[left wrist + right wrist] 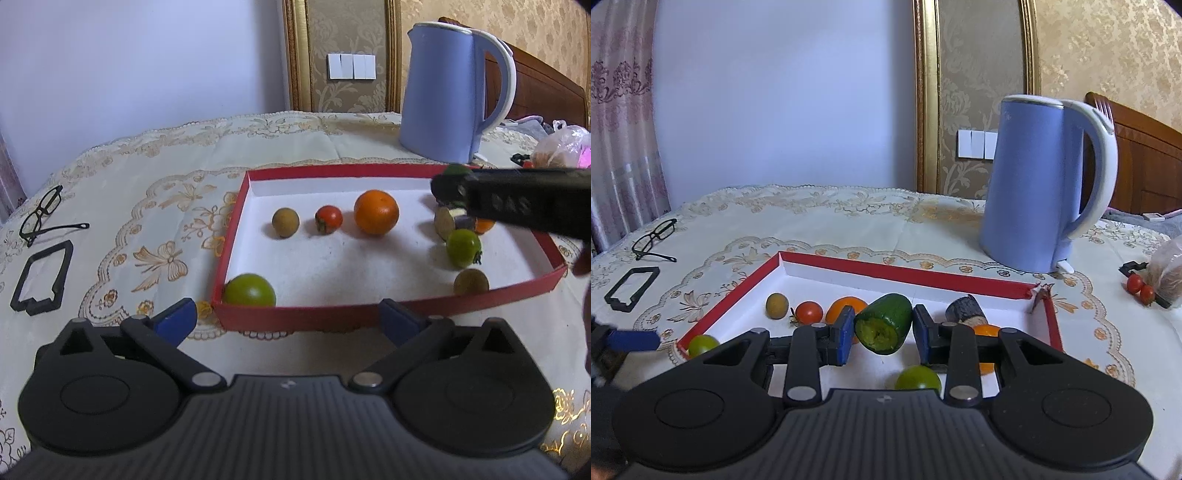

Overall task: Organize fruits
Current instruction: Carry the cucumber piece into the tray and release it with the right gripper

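Note:
A red-rimmed white tray (229, 236) (731, 291) holds a brown fruit (285, 222), a red tomato (328, 219), an orange (376, 212), a green fruit (249, 291) in the near left corner, a green tomato (463, 247), another brown fruit (471, 282) and a brown stub (445, 222). My right gripper (883, 328) is shut on a cut green cucumber piece (883, 323) and holds it above the tray; it reaches in from the right in the left wrist view (448, 192). My left gripper (284, 321) is open and empty at the tray's near rim.
A blue kettle (448, 92) (1034, 184) stands behind the tray. Glasses (40, 214) and a black frame (42, 277) lie at the left. A plastic bag (1167, 269) and two red tomatoes (1140, 288) lie at the right.

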The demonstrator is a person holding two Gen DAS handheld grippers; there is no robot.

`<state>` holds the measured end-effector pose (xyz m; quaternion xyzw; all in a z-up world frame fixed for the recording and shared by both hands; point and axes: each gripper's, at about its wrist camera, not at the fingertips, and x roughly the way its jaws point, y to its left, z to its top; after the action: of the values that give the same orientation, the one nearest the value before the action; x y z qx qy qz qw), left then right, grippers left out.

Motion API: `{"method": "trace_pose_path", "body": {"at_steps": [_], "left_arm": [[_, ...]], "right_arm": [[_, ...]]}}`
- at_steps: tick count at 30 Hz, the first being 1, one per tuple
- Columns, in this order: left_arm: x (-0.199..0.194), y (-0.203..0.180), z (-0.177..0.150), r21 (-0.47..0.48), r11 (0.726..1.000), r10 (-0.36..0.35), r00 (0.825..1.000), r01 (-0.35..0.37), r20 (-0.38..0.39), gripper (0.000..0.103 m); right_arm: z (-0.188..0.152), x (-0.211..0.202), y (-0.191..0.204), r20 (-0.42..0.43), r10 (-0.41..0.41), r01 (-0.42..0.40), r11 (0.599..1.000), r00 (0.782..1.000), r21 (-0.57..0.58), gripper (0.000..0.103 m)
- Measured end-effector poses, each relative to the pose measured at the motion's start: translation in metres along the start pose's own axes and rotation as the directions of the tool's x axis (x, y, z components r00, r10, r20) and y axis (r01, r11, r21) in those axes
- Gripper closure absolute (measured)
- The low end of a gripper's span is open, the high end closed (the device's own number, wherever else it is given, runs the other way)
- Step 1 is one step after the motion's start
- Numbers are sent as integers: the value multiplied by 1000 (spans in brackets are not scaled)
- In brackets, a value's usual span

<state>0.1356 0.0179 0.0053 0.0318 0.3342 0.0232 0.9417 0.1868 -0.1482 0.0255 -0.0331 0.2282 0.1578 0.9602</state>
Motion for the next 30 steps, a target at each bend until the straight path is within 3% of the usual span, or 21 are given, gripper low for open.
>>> {"method": "trace_pose_path", "body": {"at_steps": [30], "left_arm": [[-3, -1, -21, -9, 999, -33, 999, 33, -22, 0]], "right_arm": [[3, 28, 8, -57, -40, 40, 999, 998, -1, 70]]}}
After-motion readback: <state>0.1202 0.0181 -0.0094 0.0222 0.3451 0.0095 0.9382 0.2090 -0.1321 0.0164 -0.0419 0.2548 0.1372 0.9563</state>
